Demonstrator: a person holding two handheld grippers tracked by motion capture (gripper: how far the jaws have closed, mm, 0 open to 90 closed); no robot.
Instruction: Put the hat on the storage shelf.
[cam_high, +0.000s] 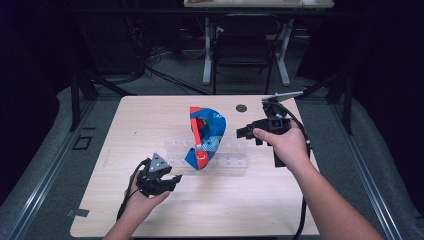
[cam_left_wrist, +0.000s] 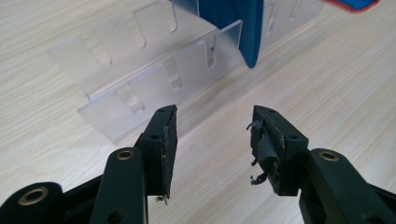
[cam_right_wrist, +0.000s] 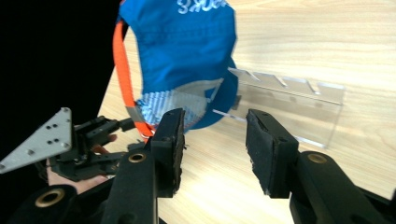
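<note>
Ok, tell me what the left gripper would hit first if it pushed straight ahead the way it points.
Probably the near wall of the clear slotted rack, straight beyond the open, empty jaws of the left gripper. The blue cap stands in the rack farther on, though depth is hard to judge.

A pale wooden table (cam_high: 150, 210) stands on a grey floor (cam_high: 170, 80). Metal rails (cam_high: 45, 175) run along the floor on both sides of it. Beyond it a dark chair (cam_high: 242, 52) stands at a white-legged desk (cam_high: 207, 50), with cables (cam_high: 165, 75) lying on the floor to the left. The surroundings are dark; light falls mostly on the table.
</note>
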